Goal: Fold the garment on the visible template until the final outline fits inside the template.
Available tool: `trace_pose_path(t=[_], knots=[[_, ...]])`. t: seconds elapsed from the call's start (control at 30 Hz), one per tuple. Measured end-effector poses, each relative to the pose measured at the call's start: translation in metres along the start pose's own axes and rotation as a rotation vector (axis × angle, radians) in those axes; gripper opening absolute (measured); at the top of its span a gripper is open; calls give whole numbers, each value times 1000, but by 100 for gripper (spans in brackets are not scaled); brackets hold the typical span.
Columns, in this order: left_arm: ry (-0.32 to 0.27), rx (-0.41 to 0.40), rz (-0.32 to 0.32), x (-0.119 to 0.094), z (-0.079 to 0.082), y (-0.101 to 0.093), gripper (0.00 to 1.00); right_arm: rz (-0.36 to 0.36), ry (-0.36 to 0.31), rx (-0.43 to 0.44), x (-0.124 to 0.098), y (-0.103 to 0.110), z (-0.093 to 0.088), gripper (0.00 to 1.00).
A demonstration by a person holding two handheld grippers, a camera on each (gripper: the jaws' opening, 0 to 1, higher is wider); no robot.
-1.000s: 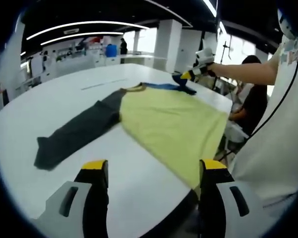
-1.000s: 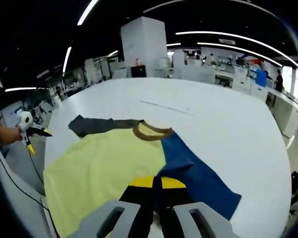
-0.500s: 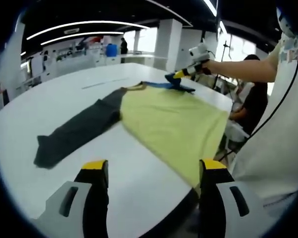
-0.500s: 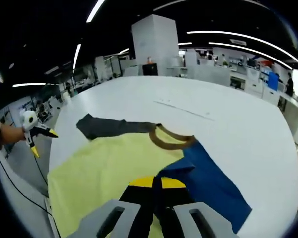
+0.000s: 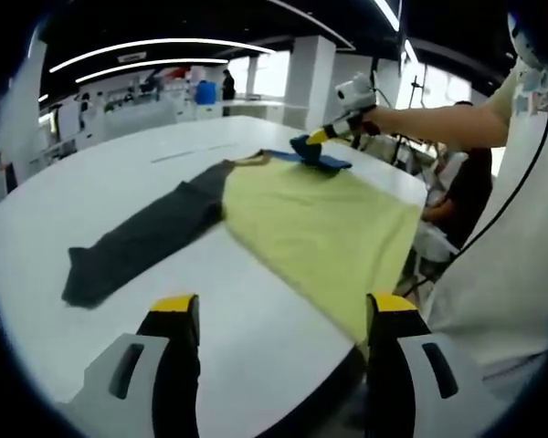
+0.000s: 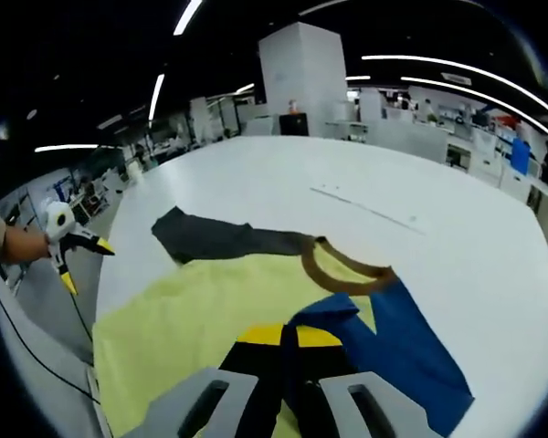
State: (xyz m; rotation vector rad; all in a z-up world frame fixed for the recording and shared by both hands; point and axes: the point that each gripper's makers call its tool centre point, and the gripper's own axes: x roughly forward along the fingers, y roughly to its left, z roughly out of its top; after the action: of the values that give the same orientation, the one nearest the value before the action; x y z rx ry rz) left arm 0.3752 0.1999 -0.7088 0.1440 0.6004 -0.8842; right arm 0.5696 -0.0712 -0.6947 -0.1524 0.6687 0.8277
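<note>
Right gripper (image 6: 288, 336): clamped on blue sleeve (image 6: 397, 351)
Left gripper (image 5: 283, 315): wide, tabletop (image 5: 119, 178) at 12 o'clock
Shirt (image 5: 320, 219): flat

No text, label, brand, number or sign is readable in either gripper view.

Yellow garment (image 5: 320, 219) lies flat on the table, blue sleeve (image 6: 402, 356) lifted.

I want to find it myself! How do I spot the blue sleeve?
Look at the big white table and find the yellow shirt. The blue sleeve sits beside its brown collar, pinched by the right gripper; the opposite sleeve is dark grey.
</note>
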Motion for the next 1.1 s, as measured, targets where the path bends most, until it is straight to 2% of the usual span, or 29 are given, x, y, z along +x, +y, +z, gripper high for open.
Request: trace_pose_path(t=[0.6,1.1], knots=[[0,-10,3,0,-1,4,71,71,1,-26,39,27,25,0],[-3,-13,4,0,-1,6,71,127,7,-44,67,54,37,0]])
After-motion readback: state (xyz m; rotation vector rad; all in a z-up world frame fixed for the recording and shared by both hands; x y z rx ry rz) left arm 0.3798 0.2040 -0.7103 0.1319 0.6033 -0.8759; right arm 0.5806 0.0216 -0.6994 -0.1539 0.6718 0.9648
